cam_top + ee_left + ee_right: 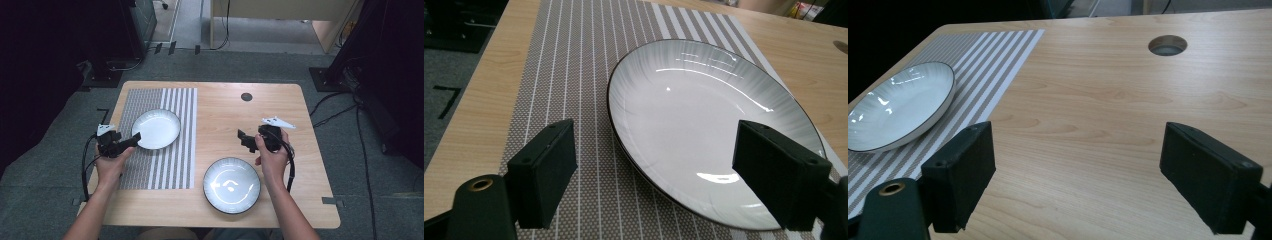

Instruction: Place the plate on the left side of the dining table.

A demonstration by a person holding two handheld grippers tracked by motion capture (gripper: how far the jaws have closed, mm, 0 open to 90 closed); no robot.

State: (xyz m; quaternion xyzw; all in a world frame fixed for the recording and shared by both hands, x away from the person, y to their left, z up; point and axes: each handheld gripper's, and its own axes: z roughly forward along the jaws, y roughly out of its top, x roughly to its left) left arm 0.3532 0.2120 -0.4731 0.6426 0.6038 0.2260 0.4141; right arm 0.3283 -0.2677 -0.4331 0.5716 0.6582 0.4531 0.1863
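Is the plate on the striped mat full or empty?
Empty. The plate on the mat shows a bare white inside with only light reflections, no food.

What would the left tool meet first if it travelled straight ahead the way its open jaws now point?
Most likely the white plate on the striped placemat. In its own view, the left tool has its jaws open around the plate's near rim, apparently not yet touching it, though depth is hard to judge.

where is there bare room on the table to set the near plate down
The widest free patch is bare wood between the striped placemat and the right gripper, up to the round hole. The placemat's near half, below the far plate, is also free. The near plate and the left gripper crowd their spots.
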